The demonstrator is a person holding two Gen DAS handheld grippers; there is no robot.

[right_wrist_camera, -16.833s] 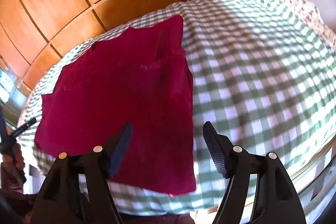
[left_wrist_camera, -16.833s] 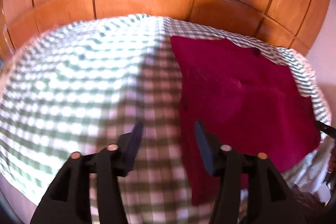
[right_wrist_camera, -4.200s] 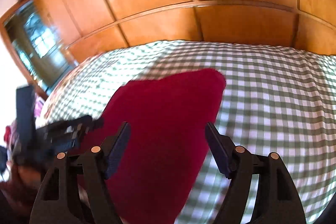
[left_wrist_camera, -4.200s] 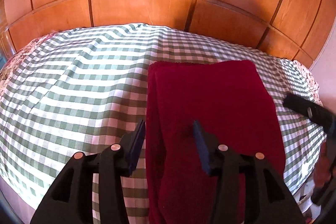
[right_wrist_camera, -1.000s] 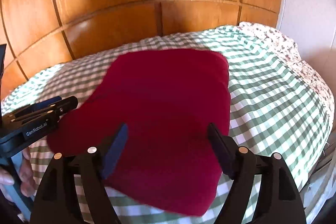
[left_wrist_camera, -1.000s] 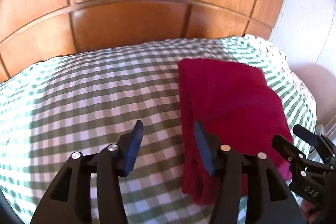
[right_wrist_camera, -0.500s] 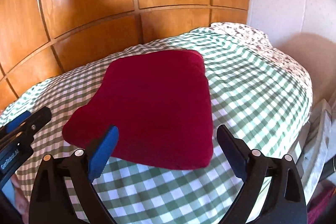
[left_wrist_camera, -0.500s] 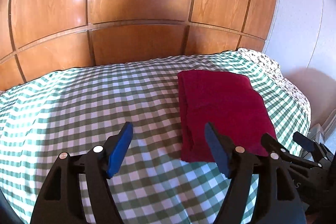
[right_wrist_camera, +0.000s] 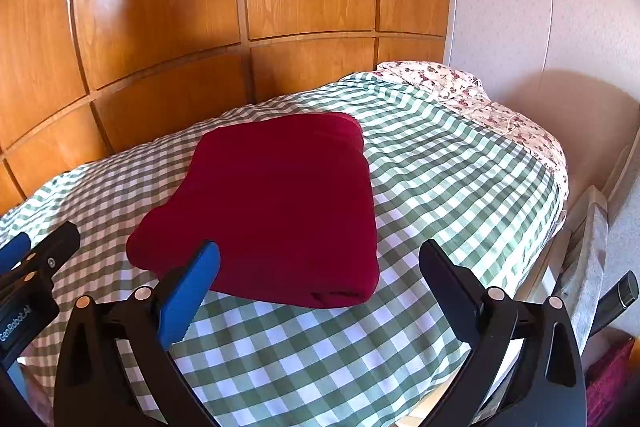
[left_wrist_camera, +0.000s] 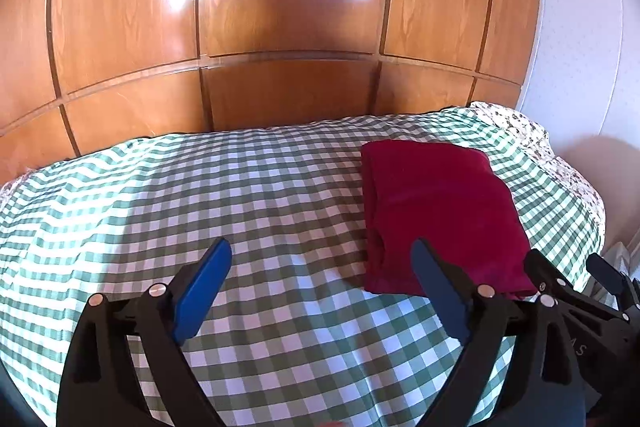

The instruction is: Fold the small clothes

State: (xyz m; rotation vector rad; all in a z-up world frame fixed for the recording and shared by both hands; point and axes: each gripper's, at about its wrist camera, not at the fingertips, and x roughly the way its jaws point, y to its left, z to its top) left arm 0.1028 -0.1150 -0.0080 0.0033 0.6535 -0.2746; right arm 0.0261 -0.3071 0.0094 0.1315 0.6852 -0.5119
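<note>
- A dark red garment (right_wrist_camera: 276, 203) is seen folded into a compact rectangle, lying flat on a bed (right_wrist_camera: 440, 155) covered by a green-and-white checked sheet, towards the right side of the bed, in front of a wooden panelled wall (left_wrist_camera: 280, 7).
- The left tool (left_wrist_camera: 320, 291) is shown with its jaws opening wide; nothing is between them, only checked sheet beneath.
- The right tool (right_wrist_camera: 316, 291) is spread fully apart, empty, just near of the garment's near edge.
- Compared with a second ago, both tools have been drawn back and raised, and the garment has been released.
- The fold is judged complete for this piece.
</note>
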